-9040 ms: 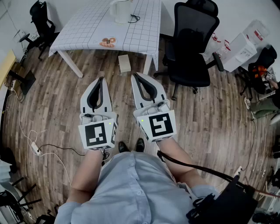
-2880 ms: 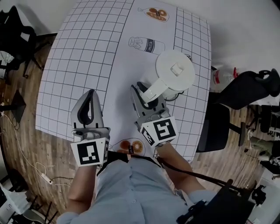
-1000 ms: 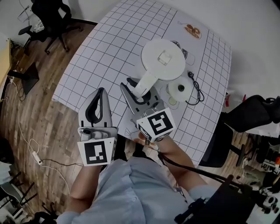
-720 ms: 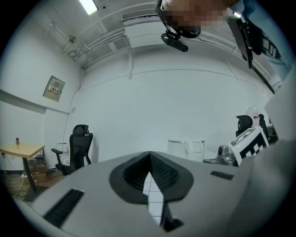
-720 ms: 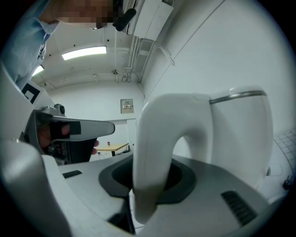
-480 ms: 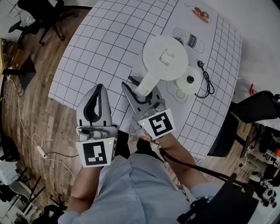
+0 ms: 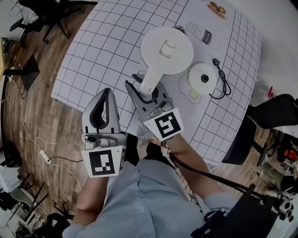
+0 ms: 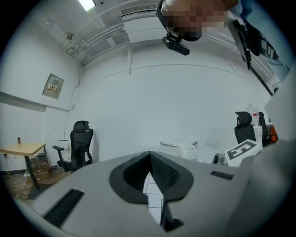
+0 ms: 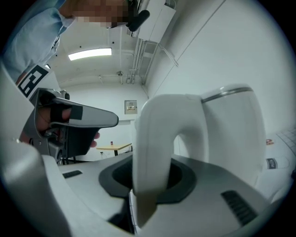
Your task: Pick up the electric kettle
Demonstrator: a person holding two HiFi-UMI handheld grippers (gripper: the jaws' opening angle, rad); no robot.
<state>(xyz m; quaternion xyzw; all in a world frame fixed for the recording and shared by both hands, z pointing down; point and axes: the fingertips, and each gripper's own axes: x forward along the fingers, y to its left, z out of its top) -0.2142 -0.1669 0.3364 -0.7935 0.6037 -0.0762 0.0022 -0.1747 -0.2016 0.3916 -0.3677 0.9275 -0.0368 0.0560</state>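
The white electric kettle hangs over the grid-patterned table, off its round white base, which lies to its right. My right gripper is shut on the kettle's handle. In the right gripper view, the handle fills the space between the jaws of the right gripper, with the kettle body beyond. My left gripper floats at the table's near edge, left of the kettle, shut and empty. The left gripper view shows its closed tips and the kettle ahead to the right.
The base's black cord and plug trail toward the table's right edge. Printed pictures of a milk carton and doughnuts mark the cloth. Office chairs stand at upper left and at right. Cables lie on the wood floor.
The kettle, held by my right gripper, has drawn leftward away from its base, so a gap now shows between them. Both grippers sit slightly lower. The left gripper stays shut.
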